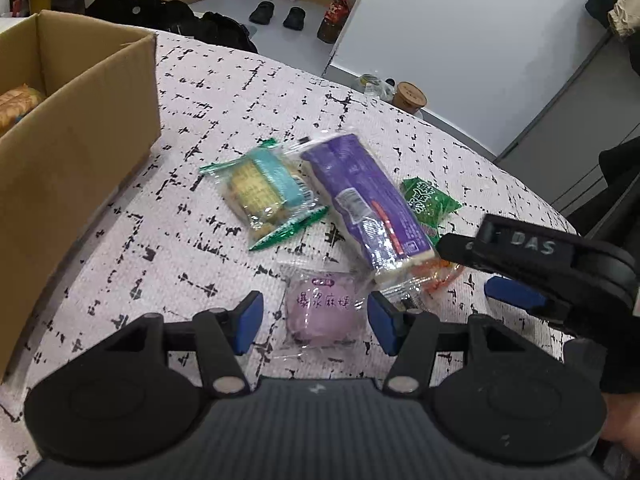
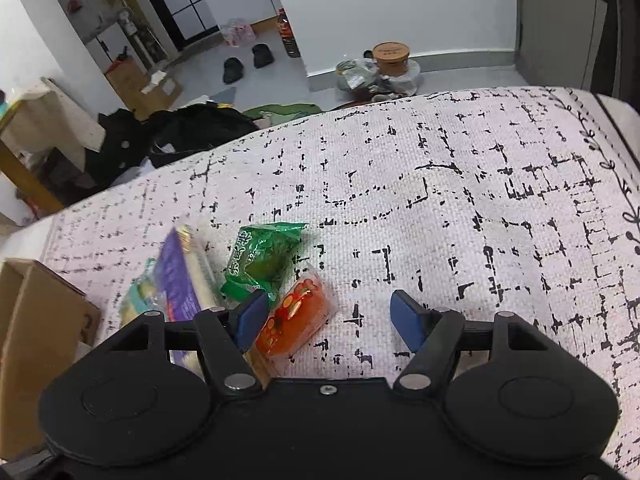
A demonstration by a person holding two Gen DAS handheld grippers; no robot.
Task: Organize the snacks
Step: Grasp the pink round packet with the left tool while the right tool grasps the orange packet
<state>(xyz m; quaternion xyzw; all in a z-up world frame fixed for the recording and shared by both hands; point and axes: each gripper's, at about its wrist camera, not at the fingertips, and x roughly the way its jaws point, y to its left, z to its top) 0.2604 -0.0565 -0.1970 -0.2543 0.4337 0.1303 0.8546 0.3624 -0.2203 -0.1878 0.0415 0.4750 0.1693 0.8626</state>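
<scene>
Broadly, a table under a white cloth with a broken black grid pattern (image 1: 224, 92) fills both views, its far edge curving against a grey floor. At the left side sits an open cardboard box (image 1: 80, 152), brown, with a pale wrapped snack (image 1: 16, 102) just visible inside it; the same box shows at the lower left of the right wrist view.

Near the middle of the cloth the loose snacks lie in a close cluster, well apart from the box. Biggest is a long purple-wrapped pack (image 1: 364, 204), lying at an angle. Touching its left side is a clear packet of pale biscuits with a teal band and green ends (image 1: 264, 196). Beside its right side is a green foil packet (image 1: 428, 200), and by its near end an orange-red packet (image 2: 296, 318) lies on the cloth.

Closest in is a small purple mochi in a clear wrapper (image 1: 324, 312). The left gripper (image 1: 316, 326) straddles it, blue pads spread on either side with gaps showing, nothing pinched.

The right gripper (image 2: 334, 316) hangs over the cloth with its jaws spread; its left pad stands just beside the orange-red packet, whether touching is unclear, and the right pad is over bare cloth.
</scene>
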